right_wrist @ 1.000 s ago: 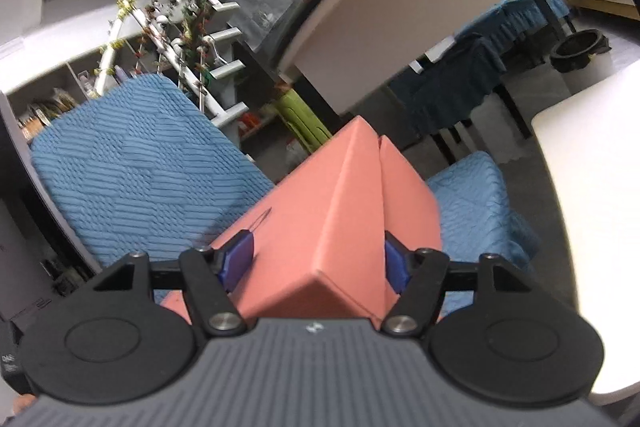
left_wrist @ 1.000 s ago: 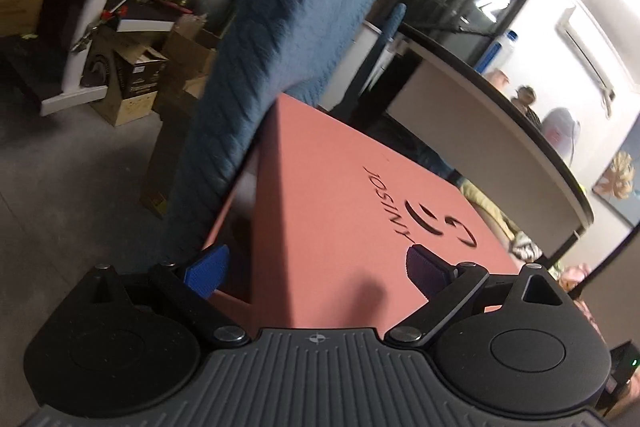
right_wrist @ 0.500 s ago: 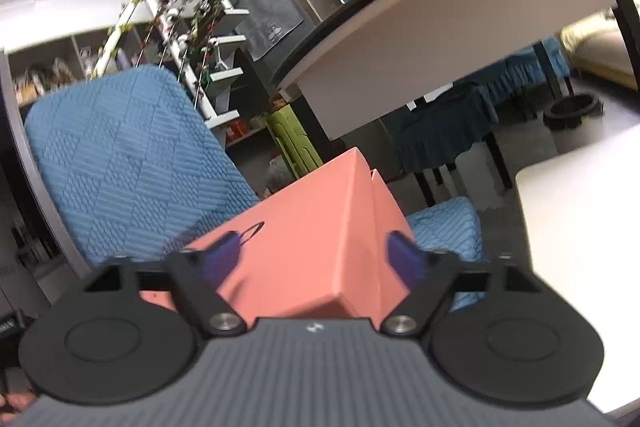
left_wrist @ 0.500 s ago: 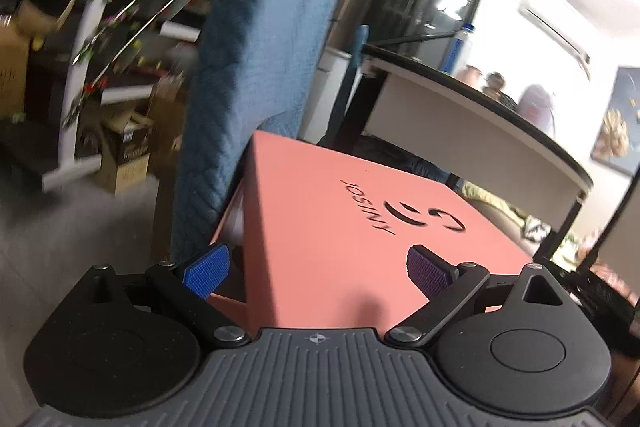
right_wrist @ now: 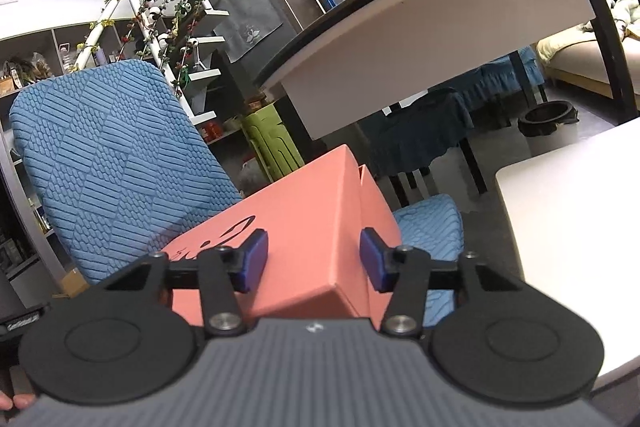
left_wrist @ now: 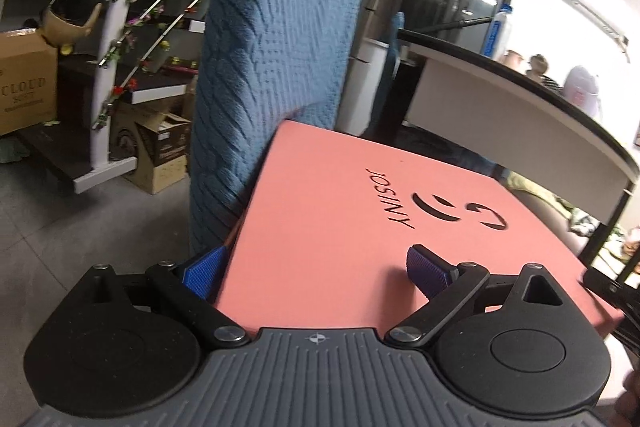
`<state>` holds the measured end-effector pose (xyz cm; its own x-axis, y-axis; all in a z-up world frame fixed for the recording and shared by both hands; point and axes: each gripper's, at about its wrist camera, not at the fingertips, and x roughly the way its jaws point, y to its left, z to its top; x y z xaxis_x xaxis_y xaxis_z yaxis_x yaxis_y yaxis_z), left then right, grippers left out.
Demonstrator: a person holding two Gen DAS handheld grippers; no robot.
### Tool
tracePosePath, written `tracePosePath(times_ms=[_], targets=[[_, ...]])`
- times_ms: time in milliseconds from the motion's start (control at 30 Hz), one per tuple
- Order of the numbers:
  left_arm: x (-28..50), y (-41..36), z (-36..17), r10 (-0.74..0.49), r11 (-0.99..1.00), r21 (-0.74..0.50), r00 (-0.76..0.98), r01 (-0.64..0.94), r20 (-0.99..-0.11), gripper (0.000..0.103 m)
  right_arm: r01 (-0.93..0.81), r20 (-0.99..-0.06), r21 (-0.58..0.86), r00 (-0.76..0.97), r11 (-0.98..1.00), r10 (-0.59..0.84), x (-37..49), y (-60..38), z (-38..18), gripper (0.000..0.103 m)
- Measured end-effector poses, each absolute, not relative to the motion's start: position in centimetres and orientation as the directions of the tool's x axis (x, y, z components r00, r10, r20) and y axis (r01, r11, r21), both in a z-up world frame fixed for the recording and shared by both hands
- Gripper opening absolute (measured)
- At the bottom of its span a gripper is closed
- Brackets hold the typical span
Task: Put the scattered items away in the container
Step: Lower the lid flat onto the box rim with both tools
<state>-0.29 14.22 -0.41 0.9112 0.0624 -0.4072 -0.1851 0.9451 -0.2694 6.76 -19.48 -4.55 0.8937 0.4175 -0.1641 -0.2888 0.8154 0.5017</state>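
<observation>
**Both grippers on the pink box at the blue chair**

Left gripper (left_wrist: 316, 273): jaws spread wide across a corner of the pink box (left_wrist: 360, 219), one pad under the lid edge, the other lying on the lid; whether it truly clamps the box I cannot tell. Right gripper (right_wrist: 308, 259): jaws half open, straddling another corner of the box, pads near the faces but contact unclear. The box, closed lid with printed logo, sits on the seat of the blue chair (right_wrist: 100, 147), its far edge against the chair back.

Step, as I judge it: handling the box as the container, lifting or repositioning it; no scattered items in view. Next move likely needs a firm two-sided hold and a level carry.

Around the box: white table (right_wrist: 560, 219) just right of it, dark-rimmed counter (right_wrist: 420, 27) behind, staircase (left_wrist: 132, 19) and cardboard cartons (left_wrist: 160, 147) left of the chair. The chair back and table edge crowd the way out.
</observation>
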Motion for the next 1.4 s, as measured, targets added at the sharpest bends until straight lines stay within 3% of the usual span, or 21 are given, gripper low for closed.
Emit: tracePosePath(times_ms=[467, 633, 733, 1067, 1400], targets=[[2.4, 15.3, -0.4, 0.062, 0.952, -0.25, 0.913, -0.175, -0.404, 0.098, -0.277, -0.109, 0.534, 0.915, 0.799, 0.39, 6.2, -18.5, -5.6, 0.05], [1.9, 17.2, -0.7, 0.049, 0.917, -0.337, 0.9, -0.212, -0.432, 0.098, -0.277, -0.095, 0.552, 0.916, 0.786, 0.39, 5.5, -18.9, -5.9, 0.047], [1.3, 18.2, -0.9, 0.083, 0.905, -0.345, 0.898, -0.249, -0.431, 0.099, -0.27, -0.108, 0.521, 0.92, 0.81, 0.376, 5.2, -18.6, -5.7, 0.046], [2.1, 16.2, -1.4, 0.028, 0.942, -0.291, 0.904, -0.167, -0.427, 0.099, -0.217, -0.179, 0.535, 0.915, 0.817, 0.361, 6.4, -18.2, -6.8, 0.039], [3.9, 16.3, -2.5, 0.059, 0.934, -0.277, 0.86, -0.227, -0.506, 0.098, -0.264, -0.183, 0.444, 0.909, 0.856, 0.375, 8.0, -17.4, -6.2, 0.039]])
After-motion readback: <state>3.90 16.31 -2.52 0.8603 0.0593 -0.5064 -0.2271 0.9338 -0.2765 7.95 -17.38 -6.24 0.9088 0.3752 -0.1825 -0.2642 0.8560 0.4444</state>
